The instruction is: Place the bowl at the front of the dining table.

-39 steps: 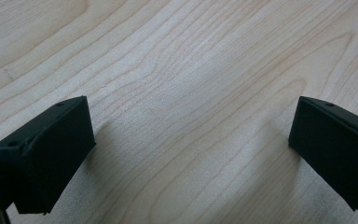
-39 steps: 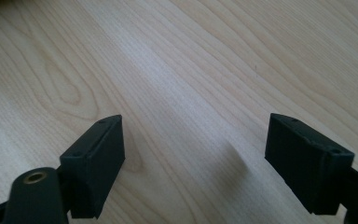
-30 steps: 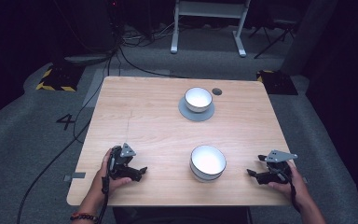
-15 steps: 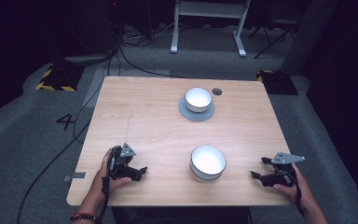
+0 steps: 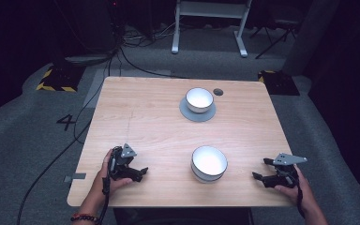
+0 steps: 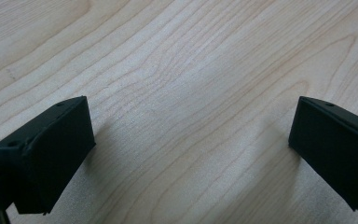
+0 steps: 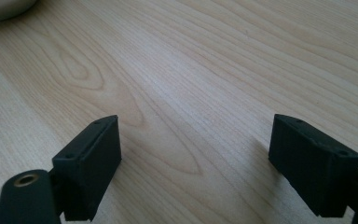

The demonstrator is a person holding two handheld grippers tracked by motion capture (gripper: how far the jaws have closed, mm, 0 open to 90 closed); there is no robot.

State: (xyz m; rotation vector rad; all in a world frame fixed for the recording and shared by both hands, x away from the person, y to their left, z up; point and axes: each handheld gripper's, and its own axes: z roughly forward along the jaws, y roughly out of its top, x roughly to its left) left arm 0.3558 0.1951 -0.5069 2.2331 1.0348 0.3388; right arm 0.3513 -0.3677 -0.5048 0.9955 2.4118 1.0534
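White bowl (image 5: 209, 163) between left gripper (image 5: 140, 172) and right gripper (image 5: 258, 177), apparently untouched, both wide-jawed, empty.

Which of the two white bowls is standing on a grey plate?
The far bowl, near the table's back edge, stands on the grey plate. The near bowl rests directly on the wood.

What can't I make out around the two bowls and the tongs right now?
- Near bowl: in the right gripper view, cut off by the top-left edge.
- Far bowl: covers the middle of its grey saucer in the high view.
- Dark spot beside it: too small to identify.
- Left tongs, right tongs: open; bodies cut off below.
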